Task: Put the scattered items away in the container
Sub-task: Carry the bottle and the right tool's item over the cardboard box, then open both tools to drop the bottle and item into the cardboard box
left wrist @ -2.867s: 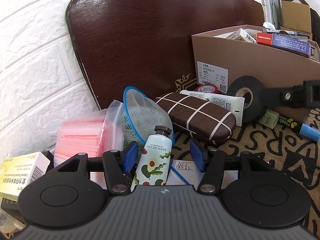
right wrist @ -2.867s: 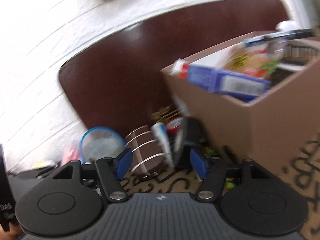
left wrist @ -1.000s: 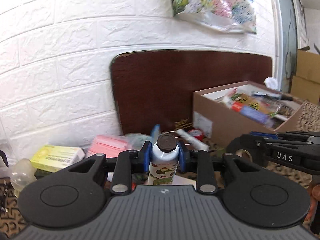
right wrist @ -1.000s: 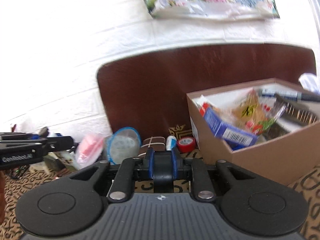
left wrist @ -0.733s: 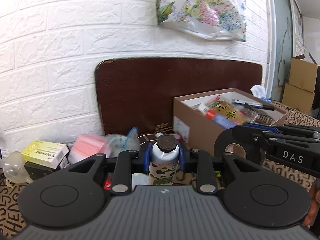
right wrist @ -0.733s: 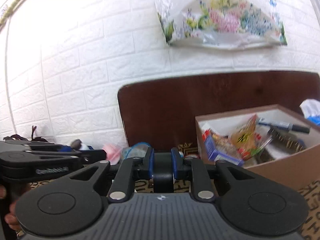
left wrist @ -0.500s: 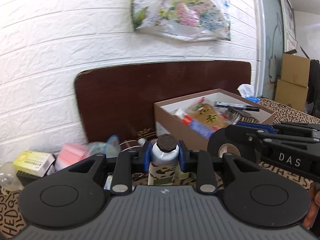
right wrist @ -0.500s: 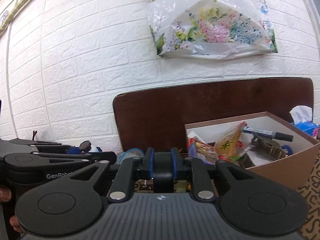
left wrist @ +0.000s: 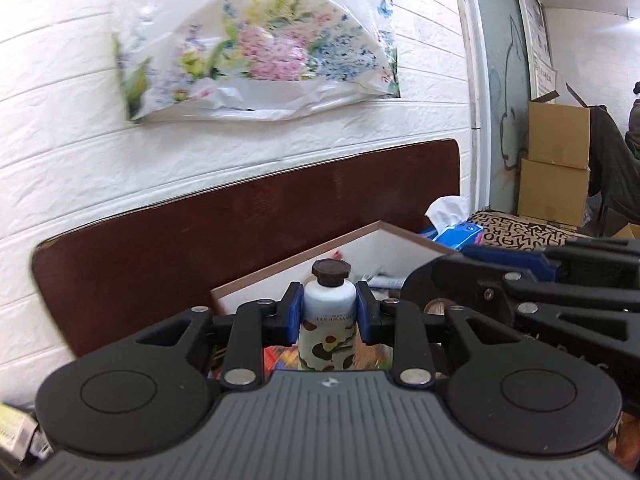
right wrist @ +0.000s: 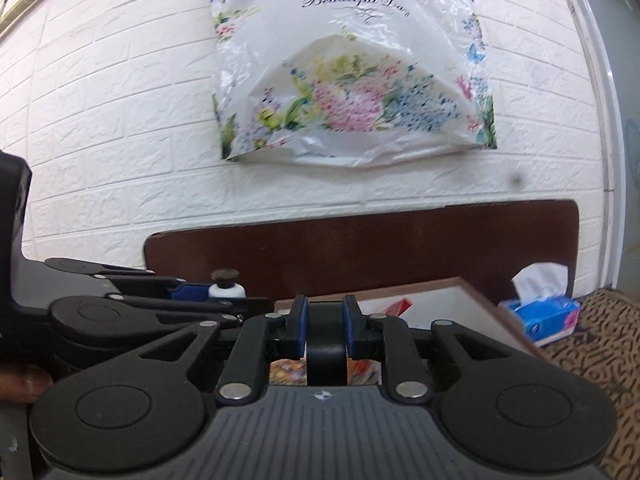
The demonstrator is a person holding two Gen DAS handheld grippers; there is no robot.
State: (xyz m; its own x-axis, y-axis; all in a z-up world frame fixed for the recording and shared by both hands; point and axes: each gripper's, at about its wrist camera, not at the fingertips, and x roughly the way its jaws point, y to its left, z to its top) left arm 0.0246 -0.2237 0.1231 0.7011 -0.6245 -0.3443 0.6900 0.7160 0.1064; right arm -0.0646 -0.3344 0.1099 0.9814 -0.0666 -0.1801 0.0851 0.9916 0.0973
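Risen boxward: tube (left wrist: 329, 322) between left fingers (left wrist: 291, 317), probably tape (right wrist: 324, 344) right

— What is the left claw (left wrist: 328, 312) made of?
— Matt black plastic, ribbed on the grey body, with bright metal rivets and blue rubbery pads (left wrist: 294, 310). They press a hand cream tube (left wrist: 329, 320) of smooth, slightly glossy white plastic with a dark matt cap.
— And the right claw (right wrist: 324, 328)?
— Same plastic; it grips a tape roll (right wrist: 325, 354), plain matt black.
— The box (right wrist: 472, 292)?
— Brown cardboard, white paper lining inside.
— Behind it?
— A board (right wrist: 400, 240) of dark polished wood, a rough white brick-textured wall (right wrist: 100, 120), and a glossy, crinkled floral plastic bag (right wrist: 352, 80).
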